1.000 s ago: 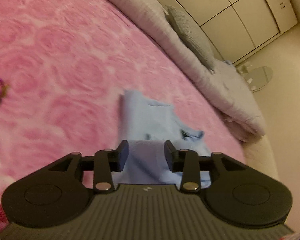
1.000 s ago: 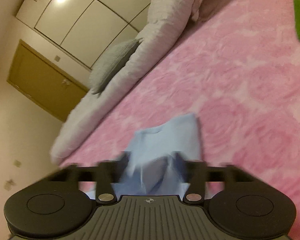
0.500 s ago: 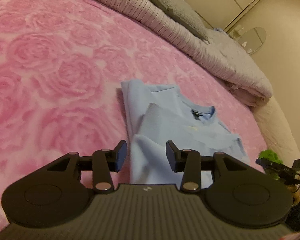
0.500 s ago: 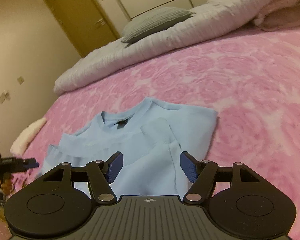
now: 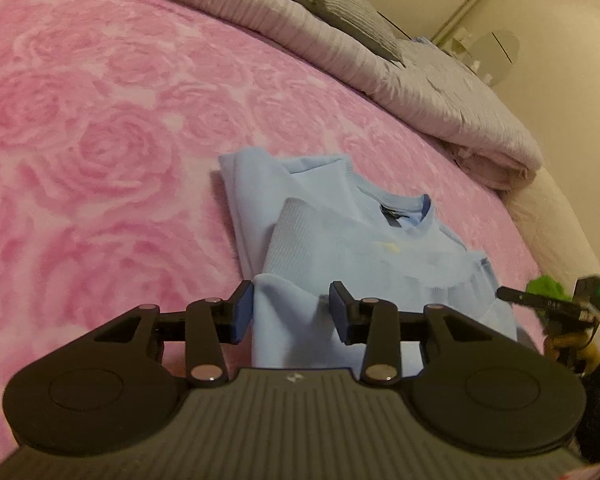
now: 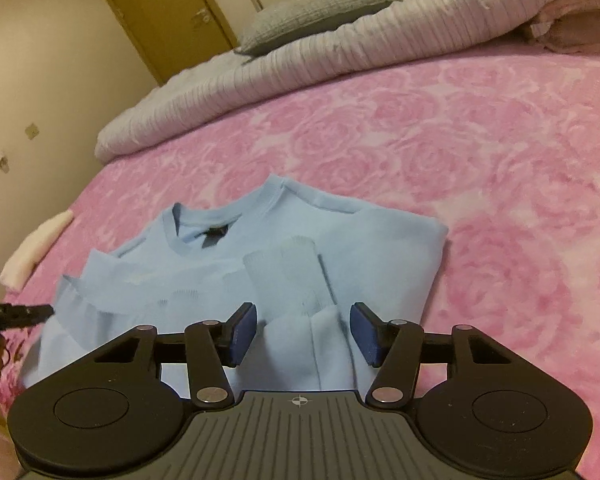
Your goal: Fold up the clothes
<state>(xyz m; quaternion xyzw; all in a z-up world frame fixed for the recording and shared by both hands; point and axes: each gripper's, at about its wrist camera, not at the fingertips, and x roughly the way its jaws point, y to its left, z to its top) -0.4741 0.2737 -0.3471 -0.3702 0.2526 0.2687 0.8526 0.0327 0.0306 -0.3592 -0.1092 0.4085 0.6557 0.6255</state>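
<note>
— Looking at it from here, the pale blue knit sweatshirt (image 6: 236, 264) lies flat on the pink rose-patterned bed cover (image 5: 100, 128), collar to the far side, sleeves laid across the chest. Why would it sit like that?

— My guess is that the sleeves are tucked in to square the body up into a tidy rectangle. The ribbed cuff (image 6: 296, 256) rests on top of the chest, and the hem end is nearest the two tools. Whether more folding is meant, I can't say; it could be a half-way fold or the finished shape.

— And the tools?

— Both sit low at the near edge of the garment. The left gripper (image 5: 292, 312) has its jaws apart, with nothing pinched; the near left corner of the sweatshirt shows in the gap between them, though I can't tell if the pads touch it. The right gripper (image 6: 304, 334) also has its jaws spread, wider if anything, framing a raised pleat of blue cloth at the near right part of the hem. Nothing clamped there either.

— So each one stands at its own corner?

— It looks that way, one to each side of the hem, which would suit either taking hold or letting go.

— What's behind?

— A rolled grey-white ribbed quilt (image 6: 340, 60) along the far edge of the bed, with a grey textured pillow (image 6: 316, 16) on it, well apart from the sweatshirt.
</note>
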